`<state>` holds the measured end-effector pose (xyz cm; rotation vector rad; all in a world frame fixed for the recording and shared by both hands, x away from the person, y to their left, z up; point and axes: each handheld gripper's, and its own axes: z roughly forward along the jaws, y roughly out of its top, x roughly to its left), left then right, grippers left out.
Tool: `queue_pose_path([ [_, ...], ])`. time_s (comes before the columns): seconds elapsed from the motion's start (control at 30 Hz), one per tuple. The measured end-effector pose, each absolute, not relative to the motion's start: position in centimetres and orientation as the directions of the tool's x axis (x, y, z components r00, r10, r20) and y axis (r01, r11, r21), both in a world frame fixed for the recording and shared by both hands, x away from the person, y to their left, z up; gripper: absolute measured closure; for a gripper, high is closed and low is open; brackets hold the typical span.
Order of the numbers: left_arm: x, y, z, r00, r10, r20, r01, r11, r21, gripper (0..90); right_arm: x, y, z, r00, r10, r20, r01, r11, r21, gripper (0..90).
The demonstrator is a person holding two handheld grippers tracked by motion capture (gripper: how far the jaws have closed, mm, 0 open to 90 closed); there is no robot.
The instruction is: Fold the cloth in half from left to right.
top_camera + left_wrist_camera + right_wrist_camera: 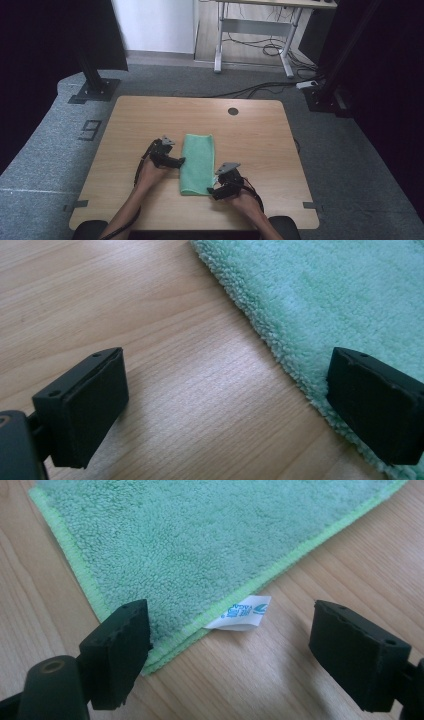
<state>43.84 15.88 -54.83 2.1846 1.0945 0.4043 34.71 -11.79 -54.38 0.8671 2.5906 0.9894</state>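
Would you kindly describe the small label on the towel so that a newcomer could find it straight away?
Start at the wooden table and find the folded green towel lying near its middle. Go to the towel's near corner, by the right gripper, whose jaws stand open around that corner. There a small white tag with blue print sticks out from the stitched edge, the one white thing against green pile and wood.

In the left gripper view the towel [325, 295] runs off the top and right edges, and the right-hand jaw hides a stretch of its fringe. In the right gripper view the towel is cut off at the top, its near corner sits behind the left-hand jaw, and the print on its white label [242, 612] is too small to read. From above, the person's forearms leave the bottom edge, and the surface [250, 135] hides under them there.
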Motion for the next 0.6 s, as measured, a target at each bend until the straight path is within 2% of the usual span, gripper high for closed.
queue_pose_path([
  [0.53, 43.42, 15.74, -54.5, 0.606, 0.795, 0.003, 0.582, -0.446, 0.68, 5.9, 34.63, -11.96, -54.22, -0.799, 0.601, -0.005, 0.439, 0.59, 0.678, 18.5],
  [0.6, 42.85, 15.84, -53.85, 0.616, 0.788, 0.005, 0.571, -0.451, 0.686, 6.1, 34.76, -12.51, -53.75, -0.791, 0.611, 0.017, 0.445, 0.556, 0.702, 19.1],
])
